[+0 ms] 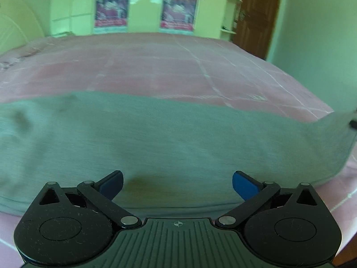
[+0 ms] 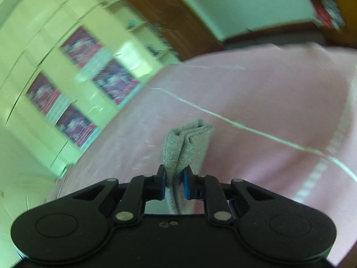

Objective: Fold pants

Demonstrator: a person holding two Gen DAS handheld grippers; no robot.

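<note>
The left tongs (image 1: 177,184) stood wide open, their blue pads (image 1: 244,184) far apart and holding nothing. They hung just above the near edge of the pants (image 1: 156,143); whether the pads touched the cloth could not be told. The grey pants lay spread flat across the pink bed (image 1: 156,67), stretching from the left edge of the view to the right, where one corner rose off the sheet. Beyond the bed stood a pale wardrobe (image 1: 145,6) with two posters (image 1: 178,11); their writing was too blurred to read.

The right tongs (image 2: 174,182) were nearly closed, clamped on a bunched fold of the pants (image 2: 189,143). Several layers of grey cloth stuck out past the pads (image 2: 187,184), raised over the bed (image 2: 267,102). The right view was tilted and smeared, so no lettering on the posters (image 2: 113,82) could be made out.
</note>
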